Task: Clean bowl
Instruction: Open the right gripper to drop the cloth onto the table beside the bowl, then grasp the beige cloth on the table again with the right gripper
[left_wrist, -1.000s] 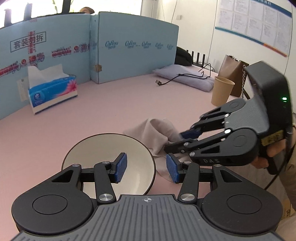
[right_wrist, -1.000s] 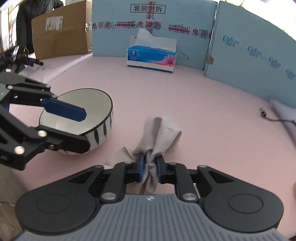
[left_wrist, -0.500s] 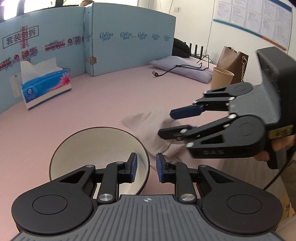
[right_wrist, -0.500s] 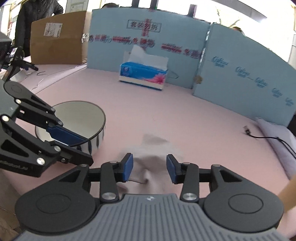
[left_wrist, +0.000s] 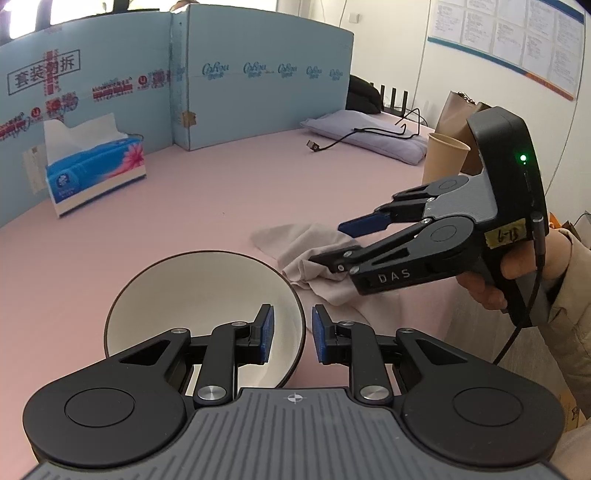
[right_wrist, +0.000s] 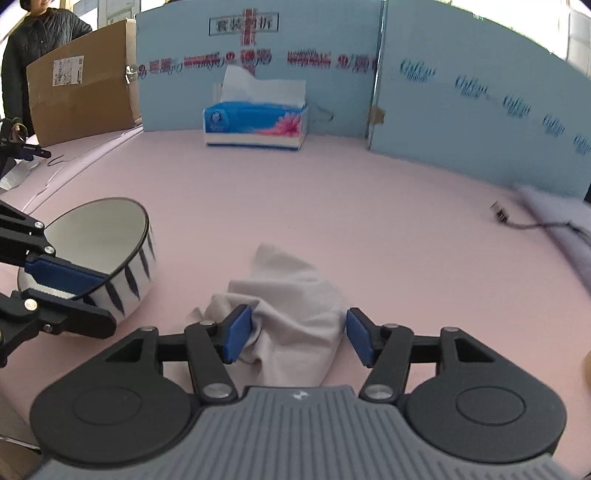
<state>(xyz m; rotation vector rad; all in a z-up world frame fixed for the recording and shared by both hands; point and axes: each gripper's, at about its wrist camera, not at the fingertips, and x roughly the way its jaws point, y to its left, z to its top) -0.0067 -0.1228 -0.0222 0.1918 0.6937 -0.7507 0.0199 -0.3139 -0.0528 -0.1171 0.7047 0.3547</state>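
A white bowl (left_wrist: 199, 295) with a dark rim and dark stripes outside (right_wrist: 96, 236) stands on the pink table. My left gripper (left_wrist: 290, 338) straddles its near right rim, one pad inside and one outside, with small gaps showing. A beige cloth (right_wrist: 291, 314) lies crumpled to the right of the bowl; it also shows in the left wrist view (left_wrist: 314, 258). My right gripper (right_wrist: 291, 334) is open and low over the cloth, one pad on each side. In the left wrist view the right gripper (left_wrist: 332, 242) reaches in from the right.
A blue tissue box (right_wrist: 256, 123) stands at the back by blue foam partition boards (left_wrist: 258, 81). A paper cup (left_wrist: 445, 158), a folded purple cloth (left_wrist: 369, 136) with a cable and a brown bag sit far right. A cardboard box (right_wrist: 81, 85) stands at the left.
My right gripper let go of the cloth, opened wide and came down over it again. My left gripper narrowed around the bowl's rim.
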